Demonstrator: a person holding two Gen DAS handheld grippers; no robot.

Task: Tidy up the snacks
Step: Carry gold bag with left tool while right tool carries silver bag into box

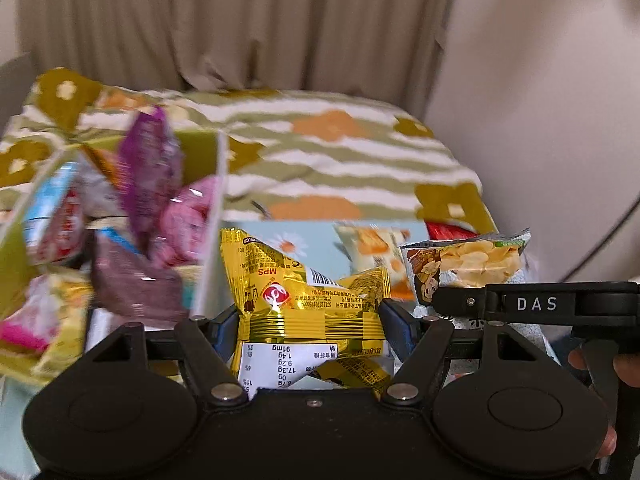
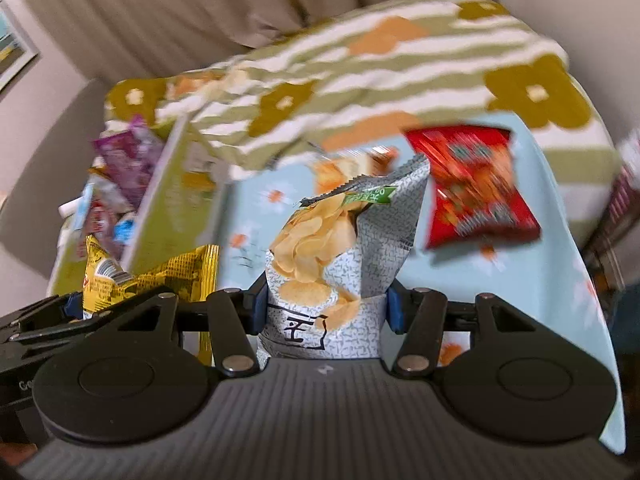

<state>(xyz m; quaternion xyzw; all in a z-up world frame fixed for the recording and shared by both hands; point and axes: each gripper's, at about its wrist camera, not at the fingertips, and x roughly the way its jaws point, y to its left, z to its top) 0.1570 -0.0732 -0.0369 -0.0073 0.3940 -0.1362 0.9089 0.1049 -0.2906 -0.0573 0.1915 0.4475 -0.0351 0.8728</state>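
My left gripper (image 1: 310, 326) is shut on a yellow foil snack packet (image 1: 304, 296), held just right of the box's white edge. It also shows in the right wrist view (image 2: 152, 280). My right gripper (image 2: 326, 306) is shut on a grey potato chip bag (image 2: 340, 248), held upright above the light blue cloth. The chip bag also shows at the right of the left wrist view (image 1: 468, 262). An open green box (image 1: 212, 224) at the left holds several snack packets, among them a purple one (image 1: 150, 176) and a pink one (image 1: 184, 220).
A red snack bag (image 2: 476, 188) lies on the light blue flowered cloth (image 2: 560, 248). Behind is a green striped flowered blanket (image 1: 340, 152), then beige curtains (image 1: 240, 20). The box shows at the left in the right wrist view (image 2: 176, 208).
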